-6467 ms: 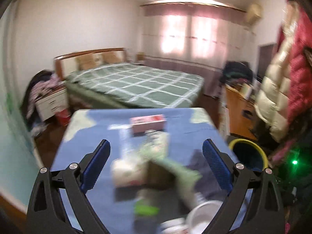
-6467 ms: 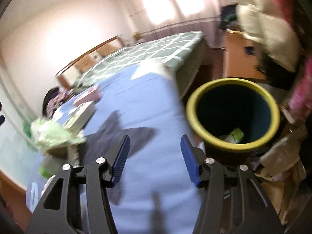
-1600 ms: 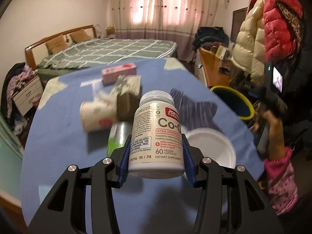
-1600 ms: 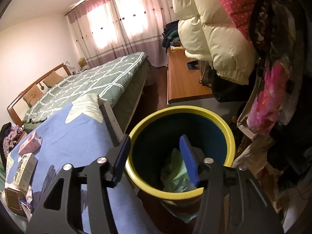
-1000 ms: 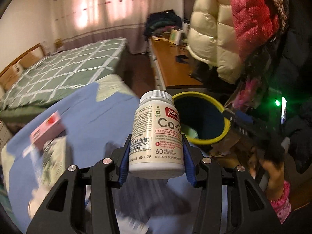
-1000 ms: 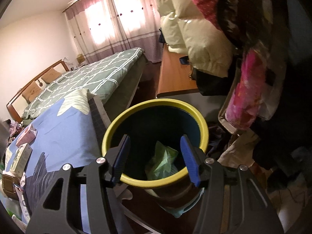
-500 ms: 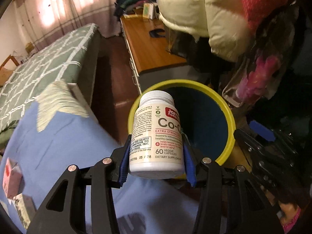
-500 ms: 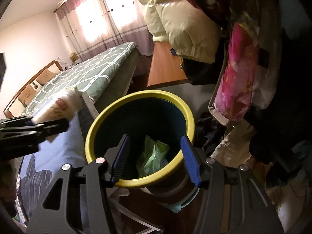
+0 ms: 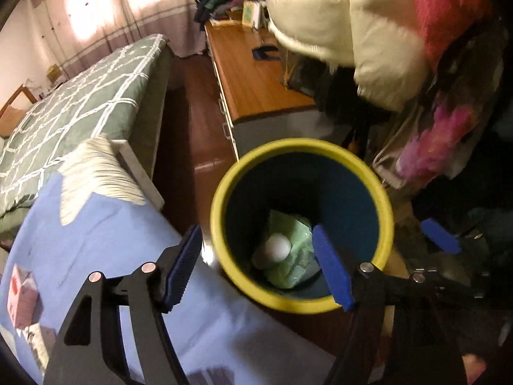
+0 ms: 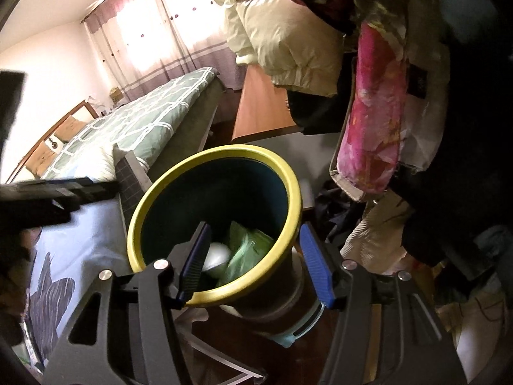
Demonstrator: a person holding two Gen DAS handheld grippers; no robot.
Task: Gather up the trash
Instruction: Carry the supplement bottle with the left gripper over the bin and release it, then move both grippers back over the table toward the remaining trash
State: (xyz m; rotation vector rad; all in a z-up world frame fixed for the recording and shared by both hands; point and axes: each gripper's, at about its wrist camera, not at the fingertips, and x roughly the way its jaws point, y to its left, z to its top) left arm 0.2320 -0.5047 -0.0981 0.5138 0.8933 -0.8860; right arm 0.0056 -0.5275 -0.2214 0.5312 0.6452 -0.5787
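Hovering over bin (image 9: 383, 211), left gripper (image 9: 261, 266) spread empty, bottle (image 9: 277, 247) inside

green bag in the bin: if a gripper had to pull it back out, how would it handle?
The green bag looks crumpled and thin, so probably floppy and light; it would likely deform instead of lifting as one piece. The white bottle lies on it and might roll off. The bin is deep, so its walls may crowd open fingers.

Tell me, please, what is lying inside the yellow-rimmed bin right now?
Inside the bin lies a crumpled green bag with a white bottle resting on it, cap end up. Whatever sits beneath the bag, and the bin's floor, is covered.
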